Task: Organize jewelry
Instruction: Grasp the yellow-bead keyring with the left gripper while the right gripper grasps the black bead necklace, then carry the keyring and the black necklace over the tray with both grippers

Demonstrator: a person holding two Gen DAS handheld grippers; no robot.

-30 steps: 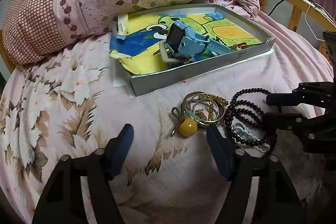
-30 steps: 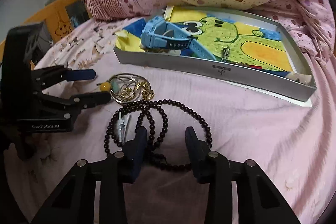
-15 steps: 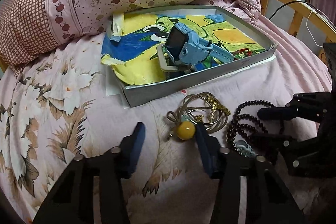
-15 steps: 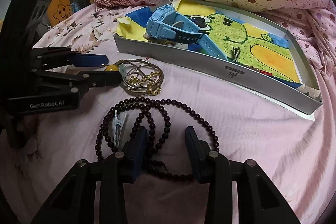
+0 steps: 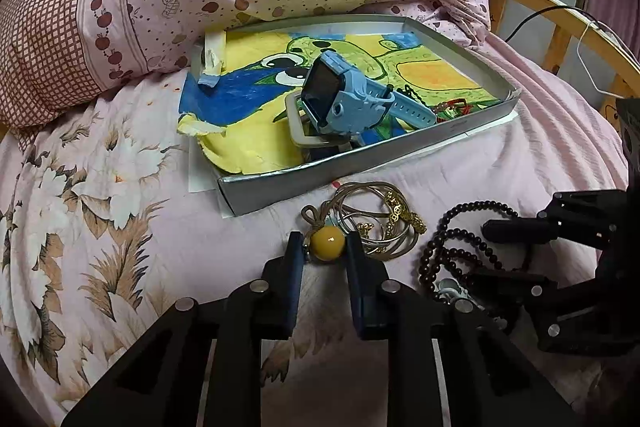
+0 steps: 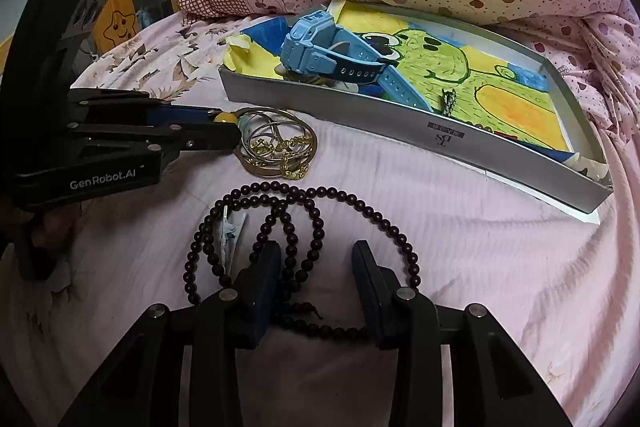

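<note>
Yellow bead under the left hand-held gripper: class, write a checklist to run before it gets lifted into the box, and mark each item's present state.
1. Yellow bead sits between the left hand-held gripper fingers: ok.
2. Fingers firmly closed on the bead: cannot tell; they flank it closely.
3. Bead free of the gold bangles: not ok; its cord runs into the pile.
4. Grey box has room to receive it: ok; bare paper shows beside the blue watch.
5. Right hand-held gripper out of the lift path: ok; it straddles the dark bead necklace, apart from the bangles.
</note>
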